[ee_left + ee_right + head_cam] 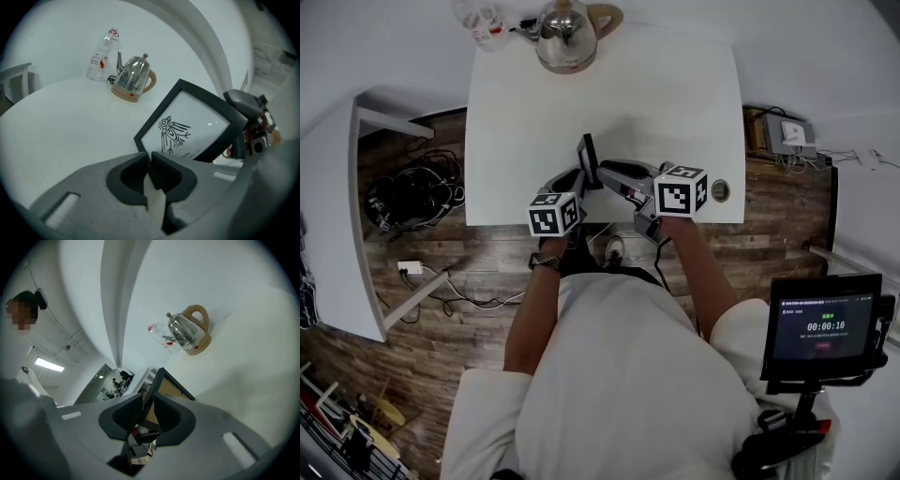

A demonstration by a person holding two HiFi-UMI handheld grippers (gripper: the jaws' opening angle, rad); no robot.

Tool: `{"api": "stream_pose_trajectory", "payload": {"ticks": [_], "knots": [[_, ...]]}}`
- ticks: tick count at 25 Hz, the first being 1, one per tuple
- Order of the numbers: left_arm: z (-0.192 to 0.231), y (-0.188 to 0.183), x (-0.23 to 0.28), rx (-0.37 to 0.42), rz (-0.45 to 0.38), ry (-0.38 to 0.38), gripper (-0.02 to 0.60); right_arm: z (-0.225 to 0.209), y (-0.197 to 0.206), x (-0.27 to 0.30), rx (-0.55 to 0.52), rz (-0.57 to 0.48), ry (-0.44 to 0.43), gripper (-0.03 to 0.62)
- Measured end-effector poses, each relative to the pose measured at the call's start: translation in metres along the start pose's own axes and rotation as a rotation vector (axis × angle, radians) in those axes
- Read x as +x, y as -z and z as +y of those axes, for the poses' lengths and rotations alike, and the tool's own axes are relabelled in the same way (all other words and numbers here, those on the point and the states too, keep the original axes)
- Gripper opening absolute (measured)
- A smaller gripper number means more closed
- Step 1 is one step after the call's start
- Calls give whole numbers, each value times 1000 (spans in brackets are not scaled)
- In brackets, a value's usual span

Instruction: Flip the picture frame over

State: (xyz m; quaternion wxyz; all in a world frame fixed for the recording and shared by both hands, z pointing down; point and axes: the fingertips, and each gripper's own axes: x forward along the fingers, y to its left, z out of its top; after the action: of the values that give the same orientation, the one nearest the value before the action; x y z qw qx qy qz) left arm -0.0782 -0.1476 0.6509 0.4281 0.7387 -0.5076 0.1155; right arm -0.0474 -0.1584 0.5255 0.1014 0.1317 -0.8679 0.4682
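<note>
You are about halfway through the flip. The picture frame point(588, 161) stands up on edge over the near part of the table point(675, 103), well apart from the kettle point(565, 37) at the far side, and it lies flat on neither face. From the head view you see it almost edge-on between your two tools.

Your left hand-held gripper point(150, 157) is clenched on the frame's lower corner, and the printed face with the bird drawing tilts toward that side. Your right hand-held gripper point(146, 404) has its jaws around the opposite edge. They appear to grasp it, with the brown backing showing just beyond the pads. Whether the bottom edge touches the table you cannot tell, since the jaws cover it.

What is left, by my reading, is to tip the frame on past upright so the print goes down and the backing faces up. After that, lay it flat and release both grips.
</note>
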Motion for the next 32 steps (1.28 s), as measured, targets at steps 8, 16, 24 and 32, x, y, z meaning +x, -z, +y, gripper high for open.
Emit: {"api": "stream_pose_trajectory", "payload": {"ticks": [8,16,24,32], "knots": [[8,-18,-31,22,-58,-30,29,10,7,16,0,29,-29,89],[17,-40,-60,12,-125,-11,29,14,9,30,11,38,-45,95],[8,-45,-67,22,-145,31,29,20,13,37,20,49,-71,100],[5,-45,-73,8,-146,53,29,21,15,39,64,32,-109,127]]}}
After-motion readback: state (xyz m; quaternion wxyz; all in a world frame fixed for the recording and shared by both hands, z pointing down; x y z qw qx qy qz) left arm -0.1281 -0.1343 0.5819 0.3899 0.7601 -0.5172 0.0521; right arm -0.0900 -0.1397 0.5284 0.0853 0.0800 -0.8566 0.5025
